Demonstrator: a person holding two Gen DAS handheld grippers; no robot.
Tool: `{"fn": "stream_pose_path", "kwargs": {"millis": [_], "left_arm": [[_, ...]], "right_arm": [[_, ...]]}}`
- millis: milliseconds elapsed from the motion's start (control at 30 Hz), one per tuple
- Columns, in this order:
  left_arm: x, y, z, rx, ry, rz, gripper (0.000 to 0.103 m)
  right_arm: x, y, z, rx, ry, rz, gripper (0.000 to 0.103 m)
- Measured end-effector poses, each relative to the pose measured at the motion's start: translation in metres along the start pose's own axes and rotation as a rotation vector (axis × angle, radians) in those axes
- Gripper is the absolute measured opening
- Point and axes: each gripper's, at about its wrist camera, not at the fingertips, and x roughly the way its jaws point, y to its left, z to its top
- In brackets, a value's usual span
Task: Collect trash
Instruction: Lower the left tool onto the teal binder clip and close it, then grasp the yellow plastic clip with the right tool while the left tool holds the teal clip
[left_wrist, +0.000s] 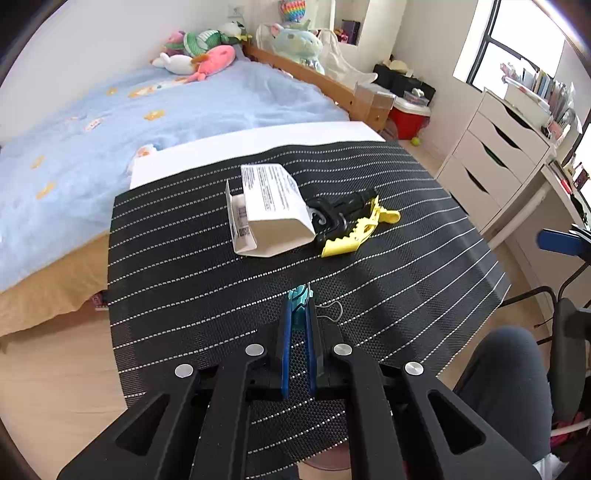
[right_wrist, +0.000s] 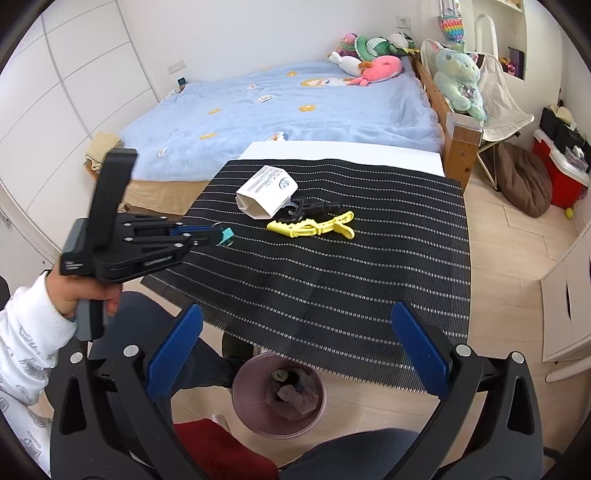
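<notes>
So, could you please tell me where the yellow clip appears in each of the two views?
Left wrist: the yellow clip lies right of centre on the mat, just right of the white box.
Right wrist: the clip lies at upper centre, in front of and right of the box.
Shared landmark: the black clip between box and yellow clip.

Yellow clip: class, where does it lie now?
The yellow clip lies on the striped mat, right of the white paper box, touching the black clip.
</notes>
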Motion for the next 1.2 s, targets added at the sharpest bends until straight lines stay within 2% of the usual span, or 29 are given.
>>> {"fn": "stream_pose_path", "kwargs": {"millis": [167, 467, 733, 833, 867, 1200], "left_arm": [[-0.012, -0.002, 0.004, 0.001, -0.022, -0.006, 0.006], [-0.019, -0.003, 0.005, -0.004, -0.035, -0.014, 0.006], [-0.020, 0.000, 0.002, -0.013, -0.036, -0.017, 0.006], [-0.019, 0.002, 0.000, -0.018, -0.035, -0.015, 0.006], [-0.019, 0.003, 0.000, -0.019, -0.033, -0.015, 0.006], [-0.013, 0.008, -0.004, -0.035, -0.020, -0.017, 0.006]], "right_arm": [[0.014, -0.009, 0.018, -0.028, 0.008, -0.011, 0.100], [0.053, -0.020, 0.048, -0.193, 0.018, -0.005, 0.100], [0.095, -0.032, 0.066, -0.242, 0.105, 0.001, 0.098], [0.112, -0.037, 0.068, -0.255, 0.145, 0.007, 0.074], [0.116, -0.037, 0.067, -0.262, 0.155, 0.003, 0.069], [0.139, -0.040, 0.063, -0.300, 0.191, -0.007, 0.036]]}}
